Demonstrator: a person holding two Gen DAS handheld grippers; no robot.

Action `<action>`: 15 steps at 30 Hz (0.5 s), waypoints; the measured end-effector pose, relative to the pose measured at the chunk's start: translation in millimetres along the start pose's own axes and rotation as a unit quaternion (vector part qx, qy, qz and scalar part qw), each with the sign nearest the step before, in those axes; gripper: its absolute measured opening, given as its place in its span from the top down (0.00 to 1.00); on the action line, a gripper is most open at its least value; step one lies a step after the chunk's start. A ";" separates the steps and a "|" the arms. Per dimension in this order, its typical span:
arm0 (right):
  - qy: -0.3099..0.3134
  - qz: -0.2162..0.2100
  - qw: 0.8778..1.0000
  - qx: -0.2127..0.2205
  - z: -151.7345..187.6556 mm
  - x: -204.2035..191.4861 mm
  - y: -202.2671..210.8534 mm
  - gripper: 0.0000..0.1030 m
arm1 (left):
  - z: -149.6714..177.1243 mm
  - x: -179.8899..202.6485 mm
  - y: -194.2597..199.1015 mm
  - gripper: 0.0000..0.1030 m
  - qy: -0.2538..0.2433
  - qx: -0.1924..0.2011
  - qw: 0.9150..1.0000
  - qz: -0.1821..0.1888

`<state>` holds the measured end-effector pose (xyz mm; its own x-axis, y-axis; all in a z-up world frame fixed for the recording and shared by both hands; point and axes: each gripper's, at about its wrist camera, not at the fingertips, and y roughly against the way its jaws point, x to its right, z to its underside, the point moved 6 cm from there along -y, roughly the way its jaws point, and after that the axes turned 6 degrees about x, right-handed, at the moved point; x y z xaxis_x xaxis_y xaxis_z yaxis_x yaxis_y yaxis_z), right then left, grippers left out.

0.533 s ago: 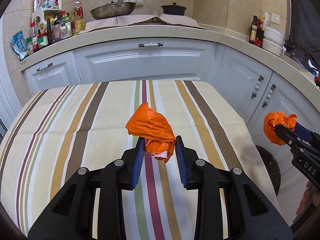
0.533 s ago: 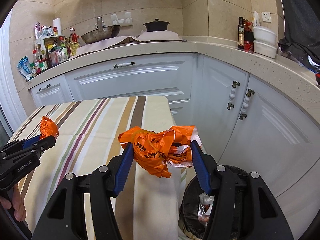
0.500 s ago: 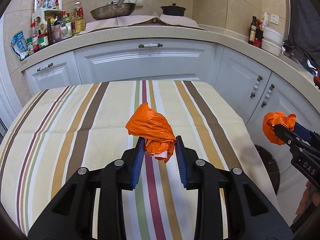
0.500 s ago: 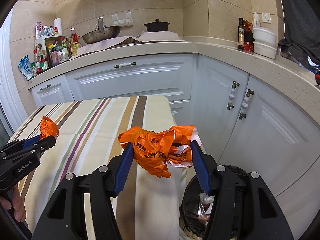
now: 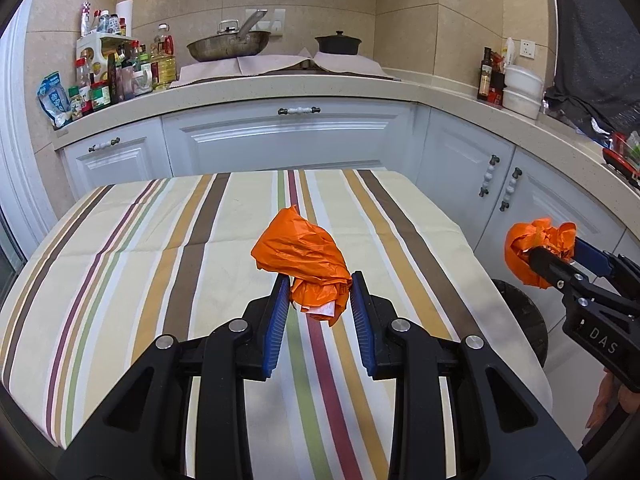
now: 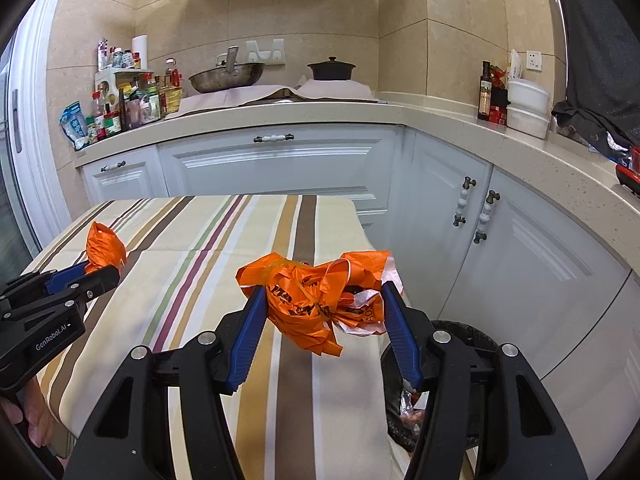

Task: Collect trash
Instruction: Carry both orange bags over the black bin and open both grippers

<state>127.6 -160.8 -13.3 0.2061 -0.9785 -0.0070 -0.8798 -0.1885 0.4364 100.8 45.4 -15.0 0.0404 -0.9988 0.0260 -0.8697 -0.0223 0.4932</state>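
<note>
Kitchen corner w/ white cabinets [image 5: 288,144] and a beige counter; a striped table [image 5: 140,264] sits in front.

Two crumpled orange bags are the trash in hand. The left bag [image 5: 304,260] is pinched low between the blue pads of the left gripper [image 5: 318,304], most of it bunched above the fingertips, over the middle of the table; whether it's lifted clear of the cloth can't be told. The right bag [image 6: 316,296], printed w/ dark lettering and showing some white, is clamped in the right gripper [image 6: 322,322], jaws fairly wide around the bulk, hanging in air at the table's right edge. So both tools are gripping, neither empty.

Bin [image 6: 452,332], black-lined, stands on the floor just right of the table, below and slightly right of the right bag; some scraps already inside.

Step, by the look of it: carry-to-bin, w/ the right load nearly there. Next move prob. calls for shifting the right gripper a bit further right so the bag is over the opening, then releasing. Left needs to travel across the table toward the bin after, w/o the grippers crowding each other.

Farther out: wok [image 5: 228,44], black pot [image 5: 338,42], bottles [image 5: 120,72] on the counter.
</note>
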 end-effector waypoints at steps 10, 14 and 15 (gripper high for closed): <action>0.010 -0.003 1.000 0.002 18.5 -9.9 20.7 0.45 | 21.9 4.2 27.9 0.71 -0.008 0.007 1.000 0.009; 0.008 0.002 1.000 0.000 26.1 -6.0 24.1 0.45 | 32.8 12.0 29.6 0.71 -0.016 0.001 1.000 0.018; 0.006 0.004 1.000 -0.001 27.7 -3.3 24.4 0.45 | 36.1 16.0 28.9 0.71 -0.019 -0.003 1.000 0.021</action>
<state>93.5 -164.5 -27.6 0.2040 -0.9789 0.0077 -0.8805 -0.1801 0.4385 58.5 27.2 -31.7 -0.0157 -0.9998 0.0132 -0.8674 0.0202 0.4972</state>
